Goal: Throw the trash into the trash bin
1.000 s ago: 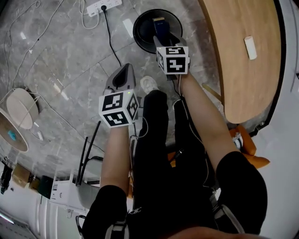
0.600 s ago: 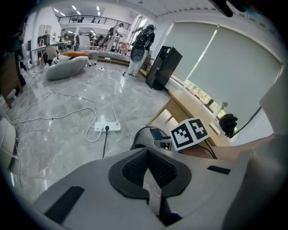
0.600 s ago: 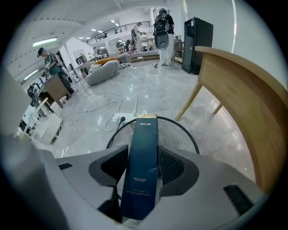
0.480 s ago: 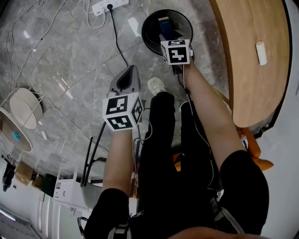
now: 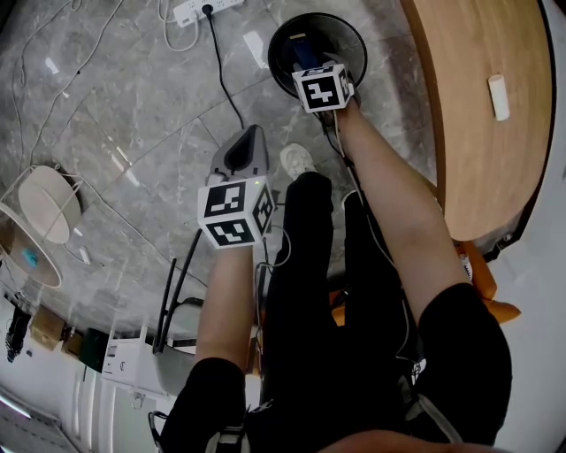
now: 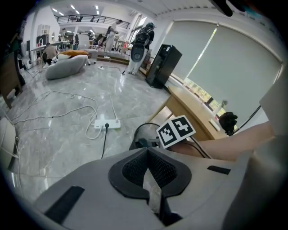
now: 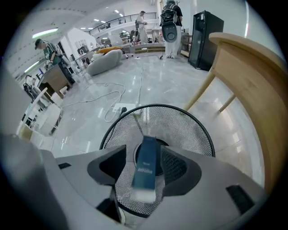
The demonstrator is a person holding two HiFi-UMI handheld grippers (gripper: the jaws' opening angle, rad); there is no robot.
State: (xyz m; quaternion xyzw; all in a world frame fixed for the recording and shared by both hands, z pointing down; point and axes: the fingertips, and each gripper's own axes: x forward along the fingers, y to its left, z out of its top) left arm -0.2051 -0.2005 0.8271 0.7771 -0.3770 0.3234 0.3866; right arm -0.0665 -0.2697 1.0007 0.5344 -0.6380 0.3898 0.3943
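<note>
Trash carton [image 7: 145, 173], a slim rectangular box of dark-blue card with pale print and a white near end, was found lying lengthwise between the jaws of the right claw [image 7: 143, 152], over the open mouth of the trash bin [image 7: 198, 130]. The right claw's jaws stood apart. A narrow gap showed on either side of the carton, neither dark textured pad was seen pressing on it, and its near end was blurred. The trash bin was round, of black wire mesh under a black ring rim, and stood on the floor [image 5: 115, 106], a polished grey stone surface with pale veining. In the head view the carton fell within the circle of the rim. The left claw [image 6: 147, 155] was well apart from the bin, with its jaws closed together. Its dark meshed pads met along a single seam and nothing was held between them. Both claw bodies were of smooth grey plastic, rounded in form. A table [image 5: 478, 133] with a curved edge and a light wood-grain top stood just beside the bin, and a small white oblong item [image 5: 500, 97] lay on it. A white power strip [image 5: 199, 9] lay on the floor near the bin, with a black cable [image 5: 221, 71] plugged into it.
</note>
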